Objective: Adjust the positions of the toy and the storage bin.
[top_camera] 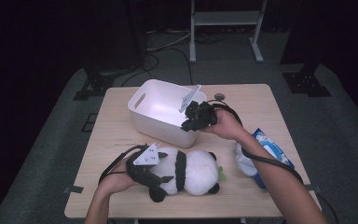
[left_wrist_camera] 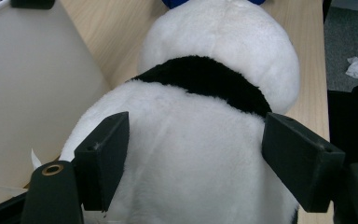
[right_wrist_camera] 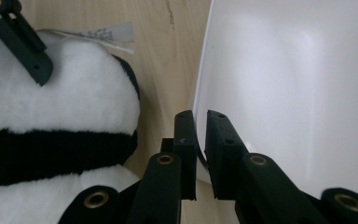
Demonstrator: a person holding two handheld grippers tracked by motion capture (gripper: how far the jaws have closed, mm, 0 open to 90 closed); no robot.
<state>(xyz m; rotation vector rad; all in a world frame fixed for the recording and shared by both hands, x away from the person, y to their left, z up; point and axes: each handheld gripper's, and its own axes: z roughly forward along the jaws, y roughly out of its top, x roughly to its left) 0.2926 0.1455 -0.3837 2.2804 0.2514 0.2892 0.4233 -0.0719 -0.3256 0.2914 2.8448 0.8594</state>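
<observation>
Beside the bin (right_wrist_camera: pixel 279 93), a fabric tag (right_wrist_camera: pixel 105 35) shows.

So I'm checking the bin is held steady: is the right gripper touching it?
Touching. The right gripper view shows the right gripper pinching the white bin rim.

At the centre bottom of my high view I see a soft plush panda toy (top_camera: pixel 191 170), white with black bands and black limbs. Above it sits a plain white plastic tub (top_camera: pixel 161 112) on the pale wood-grain tabletop (top_camera: pixel 256 102), and at the right lies a blue-and-white crinkled packet (top_camera: pixel 261 154).
</observation>
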